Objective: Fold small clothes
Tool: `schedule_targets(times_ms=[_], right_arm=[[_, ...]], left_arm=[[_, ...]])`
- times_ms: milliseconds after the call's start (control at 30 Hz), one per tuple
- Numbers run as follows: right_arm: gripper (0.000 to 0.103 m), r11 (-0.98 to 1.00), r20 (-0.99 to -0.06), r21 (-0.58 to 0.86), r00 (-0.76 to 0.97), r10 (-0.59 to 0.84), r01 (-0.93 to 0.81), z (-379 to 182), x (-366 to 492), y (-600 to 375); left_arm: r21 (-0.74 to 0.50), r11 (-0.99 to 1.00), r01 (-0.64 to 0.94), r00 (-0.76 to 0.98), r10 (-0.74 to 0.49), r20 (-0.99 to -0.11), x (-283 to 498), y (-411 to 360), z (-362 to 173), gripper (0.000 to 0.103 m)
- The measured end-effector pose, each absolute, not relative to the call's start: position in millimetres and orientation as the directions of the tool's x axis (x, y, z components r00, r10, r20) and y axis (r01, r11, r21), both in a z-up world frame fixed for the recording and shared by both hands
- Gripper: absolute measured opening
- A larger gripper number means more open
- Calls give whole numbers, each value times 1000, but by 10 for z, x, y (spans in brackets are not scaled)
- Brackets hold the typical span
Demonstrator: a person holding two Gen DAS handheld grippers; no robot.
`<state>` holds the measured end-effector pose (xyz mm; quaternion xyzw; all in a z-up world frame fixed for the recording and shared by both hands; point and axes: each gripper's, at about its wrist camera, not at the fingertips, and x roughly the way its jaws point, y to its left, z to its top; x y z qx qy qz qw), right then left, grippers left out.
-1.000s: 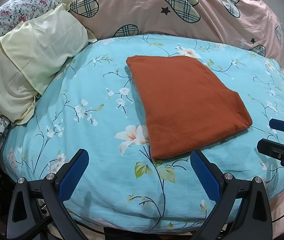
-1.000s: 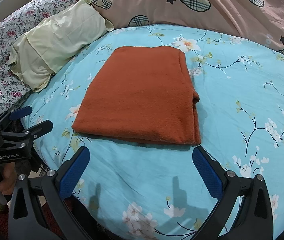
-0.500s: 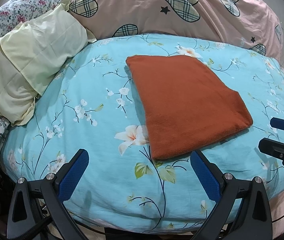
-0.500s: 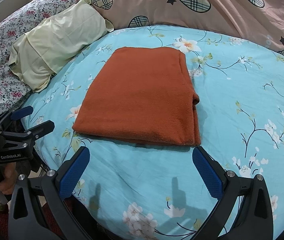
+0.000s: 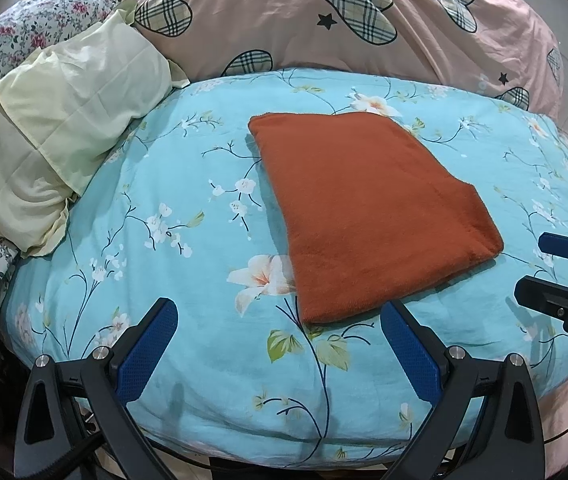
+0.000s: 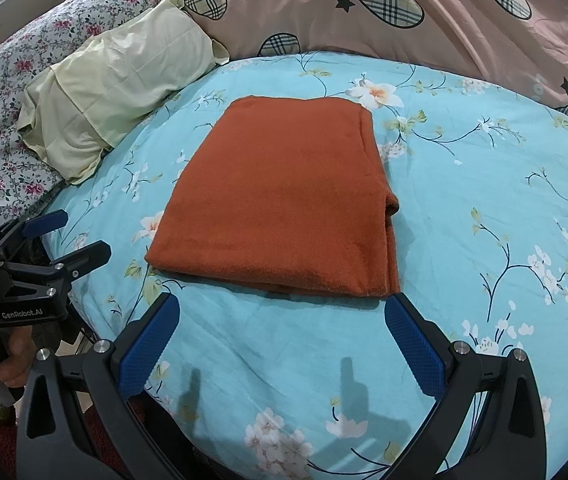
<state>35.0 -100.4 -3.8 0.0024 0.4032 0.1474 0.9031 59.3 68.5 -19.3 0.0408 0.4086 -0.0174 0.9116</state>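
Note:
A rust-orange cloth [image 5: 367,216] lies folded into a flat rectangle on the light blue floral bedspread [image 5: 188,248]; it also shows in the right wrist view [image 6: 284,204]. My left gripper [image 5: 280,344] is open and empty, hovering just before the cloth's near corner. My right gripper [image 6: 284,340] is open and empty, just short of the cloth's near edge. Each gripper shows in the other's view: the right gripper at the right edge [image 5: 539,268], the left gripper at the left edge [image 6: 72,236], both open beside the bed's front.
A pale yellow pillow [image 5: 56,136] lies at the left. A pink quilt with plaid hearts [image 5: 343,16] is piled at the back. A floral sheet [image 6: 16,64] lies at the far left. The bed's front edge is right below the grippers.

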Motion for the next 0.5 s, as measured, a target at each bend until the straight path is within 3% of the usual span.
schedule_targets(times_ms=[500], right_arm=[[102,955,-724,120,634,272,-273,1,395,-1041]], left_arm=[[64,995,79,662,-4,-750,644,633,-172,102]])
